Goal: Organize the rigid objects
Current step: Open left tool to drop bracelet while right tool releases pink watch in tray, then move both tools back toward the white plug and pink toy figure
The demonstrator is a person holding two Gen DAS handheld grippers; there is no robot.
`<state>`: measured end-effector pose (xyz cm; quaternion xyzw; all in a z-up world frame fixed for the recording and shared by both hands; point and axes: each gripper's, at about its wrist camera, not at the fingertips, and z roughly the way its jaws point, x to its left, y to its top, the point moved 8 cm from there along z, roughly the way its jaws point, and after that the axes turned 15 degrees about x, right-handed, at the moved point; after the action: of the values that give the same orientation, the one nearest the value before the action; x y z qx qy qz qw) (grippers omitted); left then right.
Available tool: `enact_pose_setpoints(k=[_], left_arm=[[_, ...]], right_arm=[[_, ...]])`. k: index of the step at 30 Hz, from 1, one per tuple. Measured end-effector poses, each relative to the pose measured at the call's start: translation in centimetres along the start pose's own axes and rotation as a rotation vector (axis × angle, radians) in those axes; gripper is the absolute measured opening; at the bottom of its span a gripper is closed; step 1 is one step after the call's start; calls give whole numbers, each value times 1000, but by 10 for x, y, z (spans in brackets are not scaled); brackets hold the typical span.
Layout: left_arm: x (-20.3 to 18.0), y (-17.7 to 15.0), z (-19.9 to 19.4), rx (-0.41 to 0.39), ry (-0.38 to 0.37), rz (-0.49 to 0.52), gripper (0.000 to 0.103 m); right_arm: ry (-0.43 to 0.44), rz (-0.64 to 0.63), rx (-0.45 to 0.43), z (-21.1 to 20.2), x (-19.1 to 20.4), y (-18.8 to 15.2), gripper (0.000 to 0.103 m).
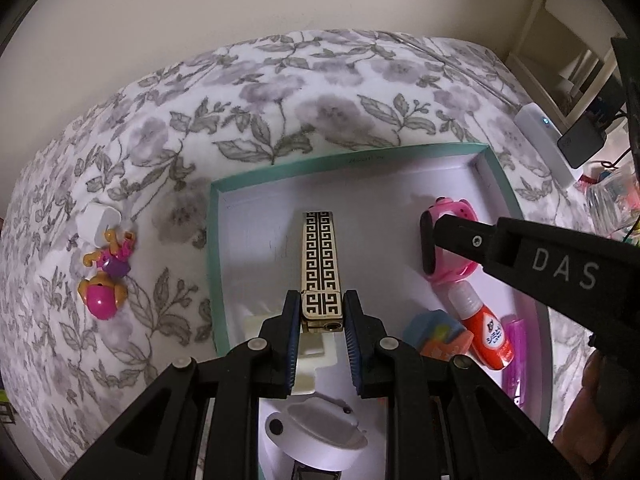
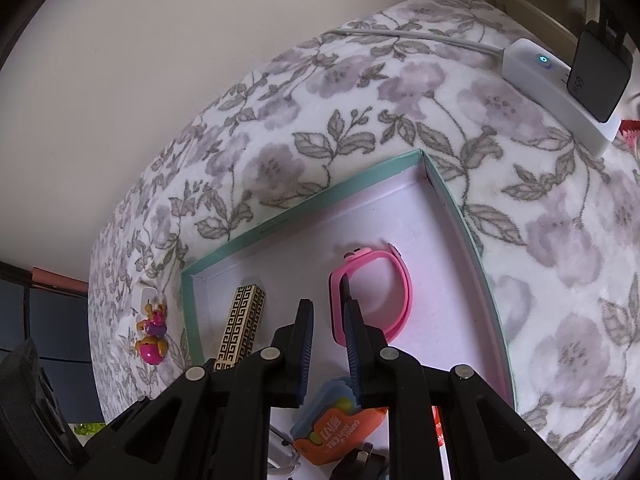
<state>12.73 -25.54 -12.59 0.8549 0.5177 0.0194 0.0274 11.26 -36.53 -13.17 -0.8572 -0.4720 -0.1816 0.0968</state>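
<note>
We have both tools down inside the teal-rimmed box (image 1: 214, 240), which sits on the flowered bed (image 1: 280, 92). The left tool (image 1: 322, 312) is closed tight on the near end of the gold key-pattern bar (image 1: 319, 248), whose far end reaches out over the white floor of the box; from this angle we cannot tell whether that end rests on the floor or hangs just above it. The right tool (image 2: 328, 322) is pinched on the dark face of the pink watch (image 2: 394, 280), its band looping off to the right of the jaws. The main risk on our left is leverage: we hold the bar by one end only, so a quick tilt could swing the long free end down and twist it out of the pads, or knock it into the orange glue bottle (image 1: 486, 332) and the carrot-print toy (image 2: 336, 420) crowded in the near corner. On our right the grip is thin, on an edge of the watch, so it may pivot or slip as we lift or let go. The two tools are also close together, and crossing paths could make them collide. The pink-and-orange toy figure (image 1: 105, 276) and the small white case (image 1: 98, 222) lie outside the box on the bed, not yet put away.
</note>
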Motion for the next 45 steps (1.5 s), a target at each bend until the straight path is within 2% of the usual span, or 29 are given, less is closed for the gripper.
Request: enact_pose_setpoints(k=[4,8,10,12,18,22,24,25,33,38,40,41,42,45], left_arm=[[-1,0,-1,6,-33,-4,22],[1,1,-2,2,-34,-11,23],[4,3,-4,-1,-43,-23,27],[8,4,-7,-9,-56,-40,38],[22,9,-17,-37,-56,-88,40],[34,12,-22,-56,-44,-133,43],[41,14,-26,-71,-31,-153,60],[44,14,-27,-76,-29,-160,63],[74,16,-31,-97,-21,-261,69],[99,13,-31,-97,-25,-333,70],[108,13,-30,-96,-24,-357,76],[113,12,-30,-97,-24,-371,84],[118,12,-30,-99,-25,-384,85],[135,9,-30,-101,-31,-429,85]], right_arm=[[2,6,5,0,-1,-1,19],[-6,7,10,1,-1,-2,19],[-11,5,12,2,0,-2,19],[-19,2,13,2,1,-2,20],[-51,-21,-3,-3,4,-1,24],[-86,-34,-18,-7,5,0,41],[-104,-43,-25,-8,6,1,46],[-108,-47,-29,-8,6,1,50],[-139,-72,-55,-11,10,3,71],[-145,-88,-65,-9,14,4,76],[-149,-102,-70,-7,18,4,81],[-153,-112,-76,-7,21,4,83],[-155,-118,-80,-7,24,4,86],[-155,-138,-90,-5,33,4,87]])
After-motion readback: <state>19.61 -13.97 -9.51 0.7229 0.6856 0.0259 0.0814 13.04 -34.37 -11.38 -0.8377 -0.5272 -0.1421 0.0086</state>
